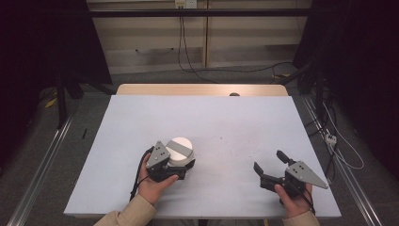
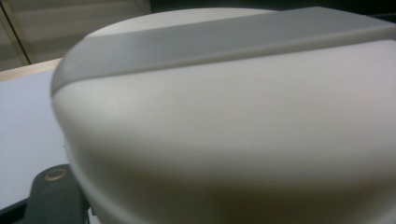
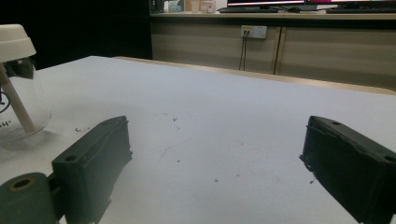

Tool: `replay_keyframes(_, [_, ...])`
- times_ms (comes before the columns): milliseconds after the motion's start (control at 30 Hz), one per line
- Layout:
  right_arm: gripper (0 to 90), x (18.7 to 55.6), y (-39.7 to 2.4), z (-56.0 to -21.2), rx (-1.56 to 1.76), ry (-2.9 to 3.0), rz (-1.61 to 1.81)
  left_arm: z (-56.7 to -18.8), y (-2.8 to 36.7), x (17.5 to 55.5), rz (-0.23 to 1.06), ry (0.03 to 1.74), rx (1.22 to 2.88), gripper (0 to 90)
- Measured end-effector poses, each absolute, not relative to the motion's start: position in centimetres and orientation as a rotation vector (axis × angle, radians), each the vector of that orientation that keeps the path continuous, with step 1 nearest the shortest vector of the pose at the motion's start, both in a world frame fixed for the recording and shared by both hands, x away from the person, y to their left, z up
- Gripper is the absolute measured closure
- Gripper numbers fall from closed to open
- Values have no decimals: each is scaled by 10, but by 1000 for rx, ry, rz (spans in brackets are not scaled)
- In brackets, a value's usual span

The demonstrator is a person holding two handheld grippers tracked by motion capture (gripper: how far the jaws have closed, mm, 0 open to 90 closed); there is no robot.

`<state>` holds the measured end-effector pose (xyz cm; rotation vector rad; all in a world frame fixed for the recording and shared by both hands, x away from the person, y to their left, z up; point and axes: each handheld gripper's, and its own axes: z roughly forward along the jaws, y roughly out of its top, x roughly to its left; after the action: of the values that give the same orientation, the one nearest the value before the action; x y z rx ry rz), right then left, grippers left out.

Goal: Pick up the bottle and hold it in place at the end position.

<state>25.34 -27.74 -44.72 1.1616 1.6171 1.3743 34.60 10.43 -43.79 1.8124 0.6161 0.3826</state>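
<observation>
Jar [image 1: 180, 151] with a white lid stands on the near left part of the table, right at the jaws of the left gripper [image 1: 175, 165], which a hand [image 1: 151, 184] holds from the near side. In the high view the gripper's black jaws sit against the jar's sides below the lid, closed in on it. In the left gripper view the lid [image 2: 233, 116] looms close, smooth, rounded and off-white, with a flat grey band [image 2: 219, 39] across its top. In the right gripper view the jar [image 3: 16, 93] shows at the far left as a clear, rounded body under the white cap, with a pale stick [image 3: 16, 105] slanting inside it and some dark print on the wall. The right gripper [image 1: 275, 167] rests on the near right of the table, well apart from the jar, its two black jaws spread wide with nothing between them; a grey three-cornered plate [image 1: 306, 173] sits on top of it. The table [image 1: 226, 122] is covered with a matte pale grey sheet, lightly scuffed and dotted with small dark specks, and a strip of light wood [image 1: 202, 89] shows along its far edge. Beyond the table lie a grey floor [image 1: 146, 77], trailing black cables [image 1: 235, 70], and a beige wall panel [image 1: 155, 40] between dark curtains at both sides.
</observation>
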Motion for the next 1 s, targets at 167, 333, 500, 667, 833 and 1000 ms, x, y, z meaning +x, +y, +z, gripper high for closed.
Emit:
replay_keyframes(167, [73, 254, -277, -447, 1156, 1615, 1378, -434, 101, 354, 384, 613, 1818, 184])
replay_keyframes(333, [73, 254, -277, -447, 1157, 1617, 1377, -430, 96, 362, 381, 608, 1815, 184])
replay_keyframes(500, [73, 254, -277, -447, 1160, 1619, 1378, -427, 94, 369, 375, 615, 1806, 184])
replay_keyframes(667, [73, 255, -276, -447, 1158, 1615, 1377, -428, 95, 373, 377, 634, 1809, 184])
replay_keyframes(833, [73, 256, -276, -448, 1157, 1623, 1379, -426, 94, 376, 375, 638, 1800, 184])
replay_keyframes(1000, [73, 258, -275, -449, 1162, 1622, 1378, -424, 93, 379, 390, 632, 1804, 184])
